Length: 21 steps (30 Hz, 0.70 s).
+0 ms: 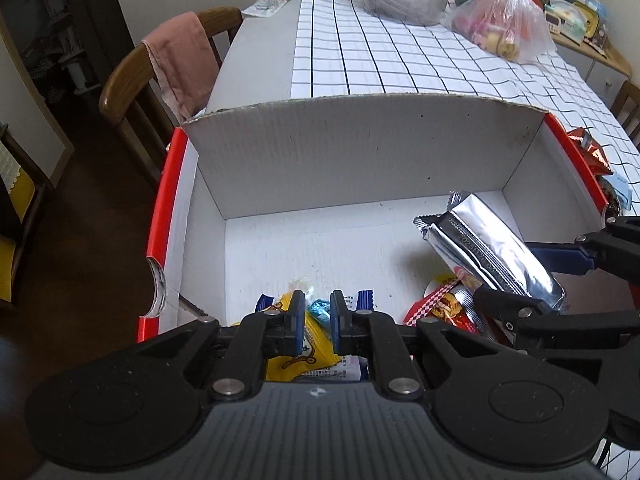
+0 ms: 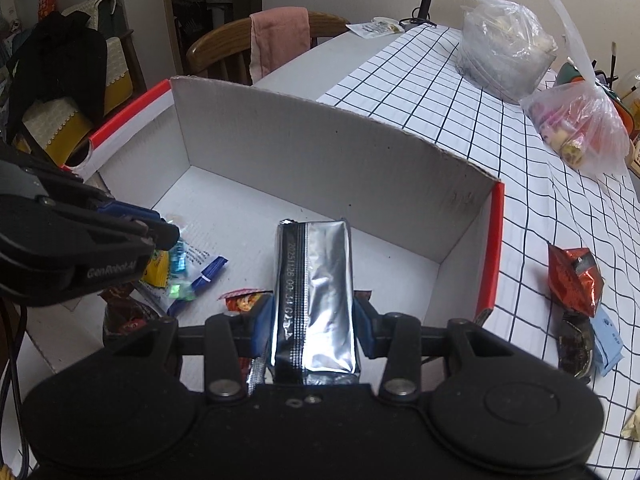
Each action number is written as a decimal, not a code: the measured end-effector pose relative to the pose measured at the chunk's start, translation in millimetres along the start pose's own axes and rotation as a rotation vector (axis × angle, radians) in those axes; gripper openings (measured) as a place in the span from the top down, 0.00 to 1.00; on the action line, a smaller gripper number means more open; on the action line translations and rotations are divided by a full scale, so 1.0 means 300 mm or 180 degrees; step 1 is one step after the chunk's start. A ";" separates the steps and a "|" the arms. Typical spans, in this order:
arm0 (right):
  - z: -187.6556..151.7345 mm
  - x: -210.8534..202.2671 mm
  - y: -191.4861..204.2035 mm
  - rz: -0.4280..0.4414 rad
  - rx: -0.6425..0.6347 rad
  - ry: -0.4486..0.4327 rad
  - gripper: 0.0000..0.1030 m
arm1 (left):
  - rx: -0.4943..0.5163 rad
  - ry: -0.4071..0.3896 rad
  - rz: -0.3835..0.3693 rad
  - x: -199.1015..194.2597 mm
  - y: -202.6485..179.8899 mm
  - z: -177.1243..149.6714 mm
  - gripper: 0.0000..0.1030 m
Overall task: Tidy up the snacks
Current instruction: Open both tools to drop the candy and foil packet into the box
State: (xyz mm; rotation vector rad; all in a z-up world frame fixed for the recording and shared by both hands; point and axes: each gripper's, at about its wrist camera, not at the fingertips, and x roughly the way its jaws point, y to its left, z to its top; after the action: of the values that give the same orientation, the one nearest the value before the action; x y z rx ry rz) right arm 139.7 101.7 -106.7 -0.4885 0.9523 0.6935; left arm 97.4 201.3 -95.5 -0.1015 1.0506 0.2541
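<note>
A white cardboard box (image 1: 352,152) with red rims stands on the table; it also shows in the right wrist view (image 2: 320,160). My right gripper (image 2: 314,316) is shut on a silver foil snack pack (image 2: 316,288) and holds it over the box's right side; the pack shows in the left wrist view (image 1: 492,248). My left gripper (image 1: 316,320) hovers over the box's near left, its jaws a narrow gap apart and holding nothing. Below it lie a yellow snack bag (image 1: 312,344) and small wrapped candies (image 2: 180,272). A red checked snack pack (image 1: 444,306) lies under the silver one.
A red foil snack bag (image 2: 576,280) and a dark packet with a blue sachet (image 2: 588,344) lie on the checked tablecloth (image 2: 460,92) right of the box. Two plastic bags (image 2: 580,128) stand farther back. A wooden chair with a pink towel (image 1: 180,64) stands left of the table.
</note>
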 end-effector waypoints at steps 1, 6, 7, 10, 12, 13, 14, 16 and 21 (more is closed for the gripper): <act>0.000 0.000 0.001 -0.0003 -0.0001 0.0003 0.59 | 0.0001 0.0009 0.0004 0.000 0.001 0.001 0.88; -0.003 -0.003 -0.003 0.0003 0.0021 0.0028 0.58 | 0.0001 0.0022 0.0021 -0.004 -0.001 0.002 0.88; -0.003 -0.004 -0.004 0.0000 0.0027 0.0026 0.57 | -0.0005 0.0022 0.0023 -0.005 -0.001 0.002 0.88; -0.007 -0.010 -0.006 0.0016 0.0046 0.0027 0.55 | -0.0028 0.0011 0.0012 -0.013 0.000 0.000 0.88; -0.008 -0.017 -0.005 0.0035 0.0042 0.0015 0.53 | -0.0039 -0.0004 0.0005 -0.021 -0.001 -0.003 0.87; -0.011 -0.023 -0.003 0.0047 0.0041 0.0002 0.50 | -0.0046 -0.0014 -0.0008 -0.026 -0.001 -0.005 0.85; -0.013 -0.029 -0.002 0.0054 0.0042 -0.0015 0.45 | -0.0053 -0.0023 -0.0023 -0.031 -0.002 -0.008 0.83; -0.017 -0.043 -0.003 0.0067 0.0069 -0.0051 0.37 | -0.0066 -0.0044 -0.0037 -0.041 -0.005 -0.013 0.81; -0.022 -0.083 -0.009 0.0119 0.0103 -0.0118 0.36 | -0.0110 -0.0107 -0.0090 -0.075 0.000 -0.023 0.74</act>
State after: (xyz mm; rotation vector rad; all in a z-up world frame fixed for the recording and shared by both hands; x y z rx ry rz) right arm 128.2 87.6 -88.3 -0.4289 0.9384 0.7174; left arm 81.1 196.2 -79.4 -0.1427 1.0108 0.2477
